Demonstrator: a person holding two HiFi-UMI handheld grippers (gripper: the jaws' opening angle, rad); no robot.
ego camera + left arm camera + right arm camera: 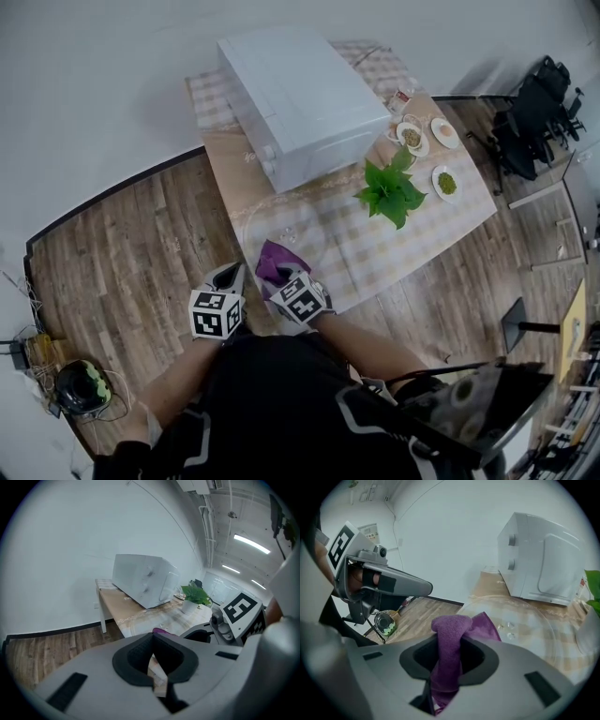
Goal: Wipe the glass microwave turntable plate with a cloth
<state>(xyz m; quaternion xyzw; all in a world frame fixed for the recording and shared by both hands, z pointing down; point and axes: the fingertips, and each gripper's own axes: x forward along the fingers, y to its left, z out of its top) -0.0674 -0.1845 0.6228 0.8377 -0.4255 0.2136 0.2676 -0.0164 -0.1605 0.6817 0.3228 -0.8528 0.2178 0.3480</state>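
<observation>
The glass turntable plate [298, 223] lies flat near the table's front left corner, in front of the white microwave [300, 103]. My right gripper [279, 277] is shut on a purple cloth [276, 259]. The cloth [451, 634] bulges out between the jaws and rests on the near rim of the plate [525, 620]. My left gripper [235, 273] sits at the table's edge by the plate's near left rim. Its jaws [152, 637] meet at the tips; a beige sliver shows behind them, and I cannot tell whether they pinch the glass.
A potted green plant [392, 192] stands right of the plate on the checked tablecloth [422, 225]. Three small dishes [411, 138] sit behind it. Wooden floor surrounds the table, with a black chair [534, 112] at far right and a helmet-like object [82, 386] at lower left.
</observation>
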